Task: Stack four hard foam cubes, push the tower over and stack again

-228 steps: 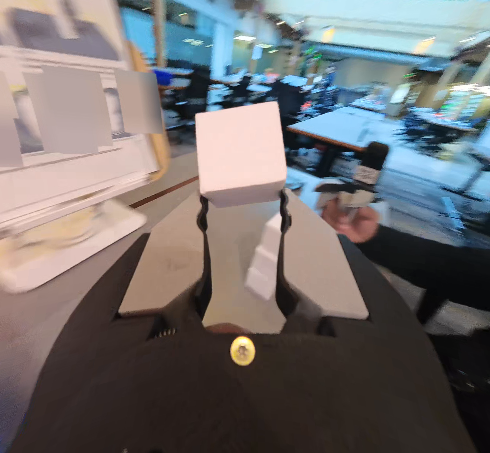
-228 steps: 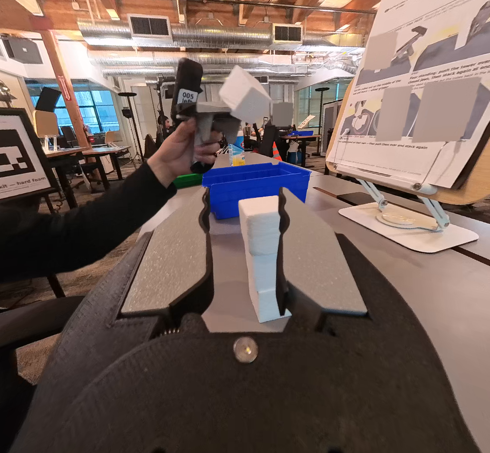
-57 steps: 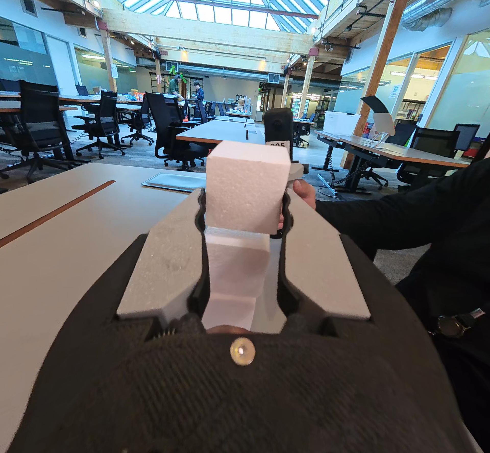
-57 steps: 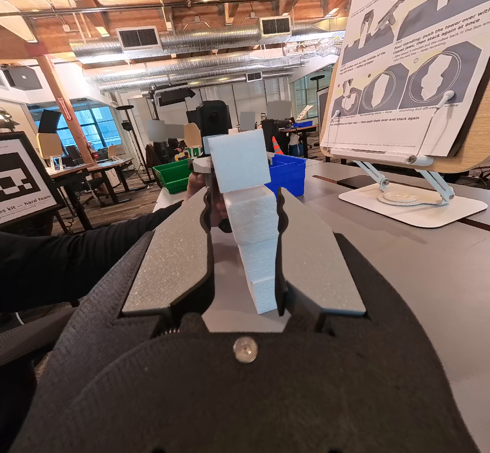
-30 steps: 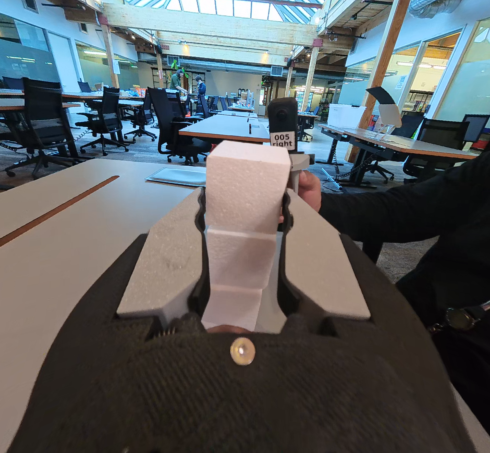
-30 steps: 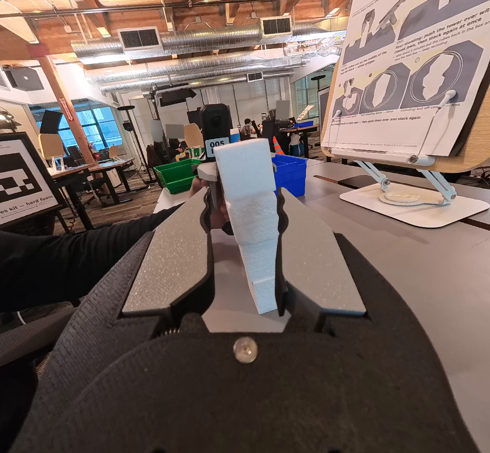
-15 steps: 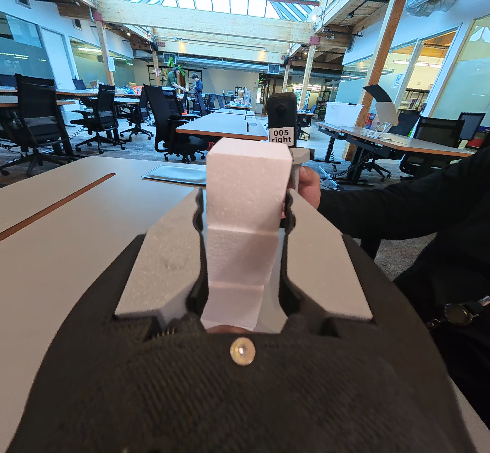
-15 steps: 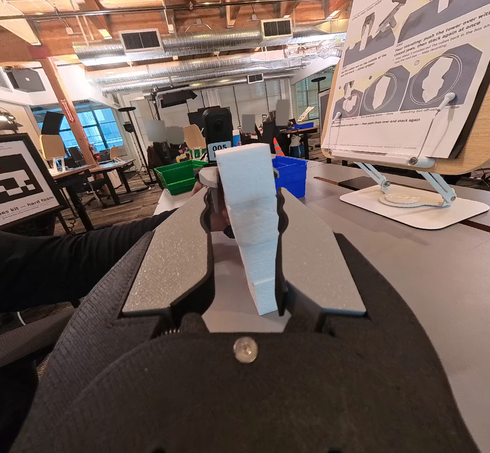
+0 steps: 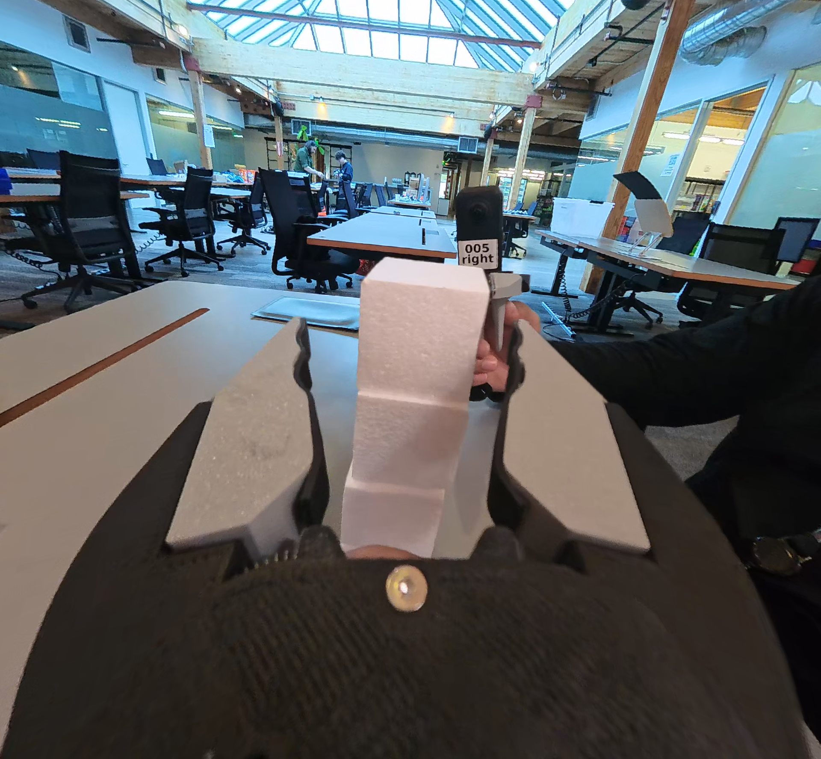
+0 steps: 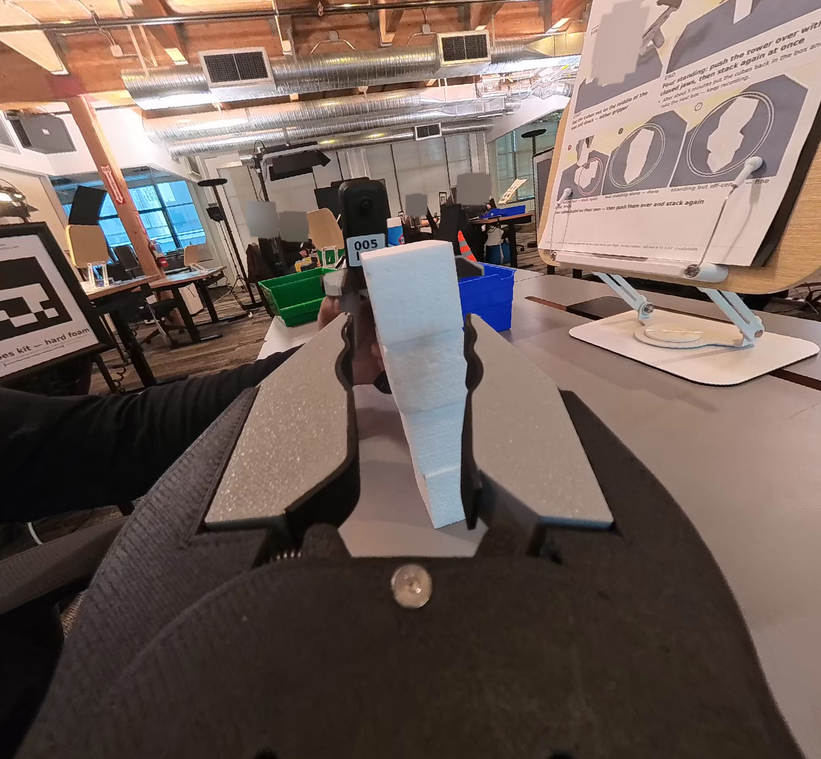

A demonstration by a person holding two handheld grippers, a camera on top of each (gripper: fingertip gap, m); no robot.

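A tower of white foam cubes (image 9: 411,435) stands on the grey table (image 9: 111,426). Its top cube (image 9: 420,329) rests on the stack. My left gripper (image 9: 408,333) is open around the tower at the top cube's height, with a clear gap on the left side. In the right wrist view the tower (image 10: 422,382) stands between the fingers of my right gripper (image 10: 408,324), which is open. Its right finger (image 10: 471,382) sits close against the tower and its left finger is apart. Each gripper's camera body shows behind the tower in the other's view.
A document stand with a printed sheet (image 10: 688,115) is on the table at the right. A blue bin (image 10: 486,298) and a green bin (image 10: 293,298) stand behind the tower. A framed sign (image 10: 35,306) is at the left. A flat grey mat (image 9: 311,311) lies at the table's far edge.
My left gripper lowered the top cube onto the tower, then opened and let it go. The cube now rests on the stack. My right gripper has stayed open around the tower.
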